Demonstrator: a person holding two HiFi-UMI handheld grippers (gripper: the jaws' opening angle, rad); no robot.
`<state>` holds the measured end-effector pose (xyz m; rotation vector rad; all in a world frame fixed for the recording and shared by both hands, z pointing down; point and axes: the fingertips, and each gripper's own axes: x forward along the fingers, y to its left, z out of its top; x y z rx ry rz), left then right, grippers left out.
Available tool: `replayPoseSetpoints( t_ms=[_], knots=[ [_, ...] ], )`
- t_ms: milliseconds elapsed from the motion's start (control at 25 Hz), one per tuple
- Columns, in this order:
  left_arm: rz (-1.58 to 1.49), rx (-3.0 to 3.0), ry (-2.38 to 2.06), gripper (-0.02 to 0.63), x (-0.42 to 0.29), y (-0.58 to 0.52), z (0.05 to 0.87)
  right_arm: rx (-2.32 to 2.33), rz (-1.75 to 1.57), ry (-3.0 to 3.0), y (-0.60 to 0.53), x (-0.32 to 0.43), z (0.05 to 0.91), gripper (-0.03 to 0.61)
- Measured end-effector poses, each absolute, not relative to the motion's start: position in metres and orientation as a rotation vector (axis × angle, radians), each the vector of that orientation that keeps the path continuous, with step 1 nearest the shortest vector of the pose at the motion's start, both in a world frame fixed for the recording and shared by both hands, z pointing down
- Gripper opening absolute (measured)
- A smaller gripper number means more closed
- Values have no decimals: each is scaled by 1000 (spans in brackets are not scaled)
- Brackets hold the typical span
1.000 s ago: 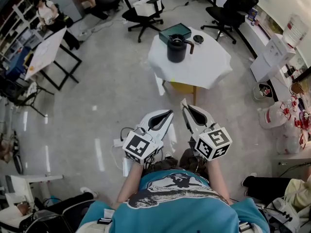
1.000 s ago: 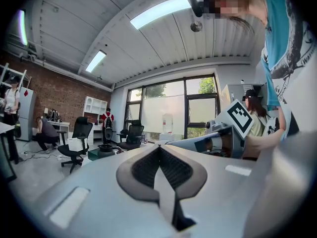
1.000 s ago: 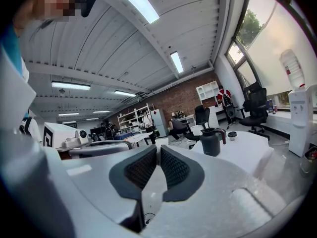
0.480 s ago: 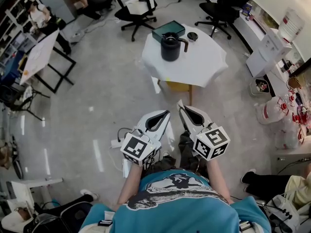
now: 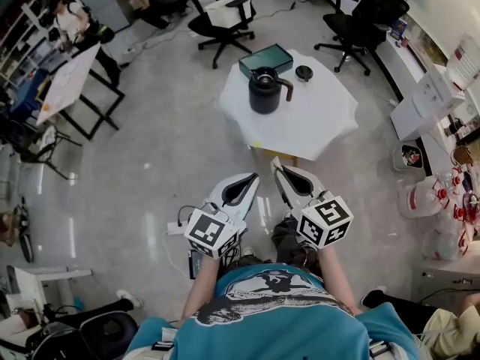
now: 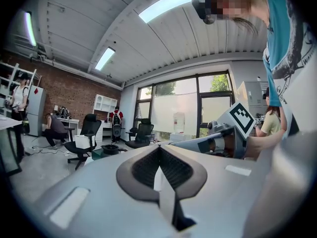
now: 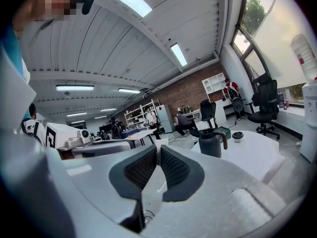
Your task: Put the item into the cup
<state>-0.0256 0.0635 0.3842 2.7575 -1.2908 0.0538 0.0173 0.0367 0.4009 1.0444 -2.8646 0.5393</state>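
A dark cup (image 5: 264, 90) with a brown handle stands on a white-clothed table (image 5: 307, 122) ahead of me. A small black round item (image 5: 304, 72) lies just right of it, and a green box (image 5: 266, 58) sits behind it. Both grippers are held close to my body, well short of the table. My left gripper (image 5: 255, 176) is shut with nothing in it, and so is my right gripper (image 5: 274, 161). The right gripper view shows the cup (image 7: 212, 142) and the round item (image 7: 237, 135) beyond the shut gripper (image 7: 157, 146). The left gripper (image 6: 159, 148) also looks shut there.
Black office chairs (image 5: 225, 17) stand beyond the table, and another (image 5: 360, 21) to its right. White cabinets (image 5: 431, 88) and red-capped bottles (image 5: 442, 193) line the right side. A tilted board on a stand (image 5: 71, 81) is at the left. People are at the back. Cables lie by my feet (image 5: 180, 223).
Both grippers stay shut in the same pose before my body. The head view has swayed a little, and the table now sits slightly lower in the picture.
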Motion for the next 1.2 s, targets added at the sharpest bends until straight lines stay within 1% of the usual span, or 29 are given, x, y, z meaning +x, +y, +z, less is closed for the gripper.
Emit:
replayPoseSetpoints(
  t_ms=[280,600,960,1200],
  knots=[
    [55,2716,-1391,0,4,-2,376,947,541,-2902,-31,45,390,25],
    [75,2652,-1499,2,28,-51,377,826,565,-2927,-82,68,394,25],
    [112,2583,-1588,2,46,-69,387,726,605,-2951,-106,83,404,25],
    [137,2546,-1648,3,44,-70,383,696,633,-2966,-113,88,404,25]
  ],
)
